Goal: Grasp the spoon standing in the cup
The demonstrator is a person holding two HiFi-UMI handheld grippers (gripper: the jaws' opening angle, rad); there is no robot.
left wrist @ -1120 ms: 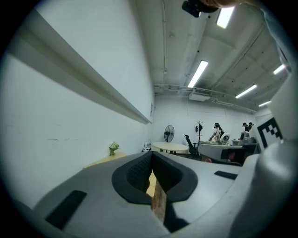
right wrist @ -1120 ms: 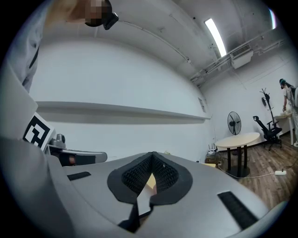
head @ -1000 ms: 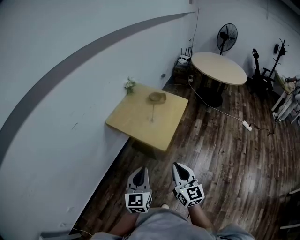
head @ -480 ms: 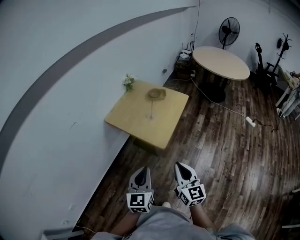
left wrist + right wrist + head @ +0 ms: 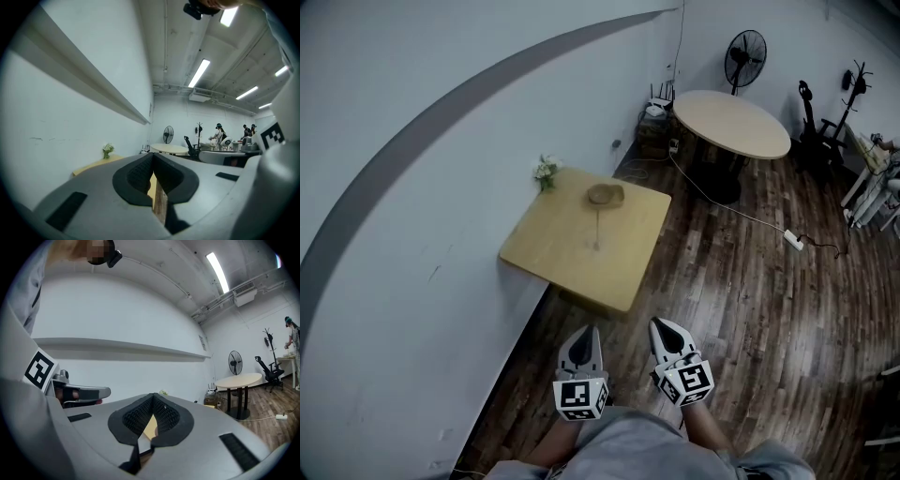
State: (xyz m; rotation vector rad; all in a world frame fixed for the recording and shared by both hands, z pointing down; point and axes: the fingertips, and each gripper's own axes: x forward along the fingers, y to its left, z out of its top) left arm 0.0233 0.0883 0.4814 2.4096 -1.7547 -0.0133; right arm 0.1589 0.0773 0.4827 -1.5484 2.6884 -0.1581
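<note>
far over the wood floor the spoon stands on the square table, so walk close and open up first, since left gripper and right gripper are both pinched shut, empty.

From my head the cup on the bench is too small to read, and the spoon shows only as a thin line. In their own views my left tongs and right tongs hide nearly all the bench. My forearms run off the bottom edge.
</note>
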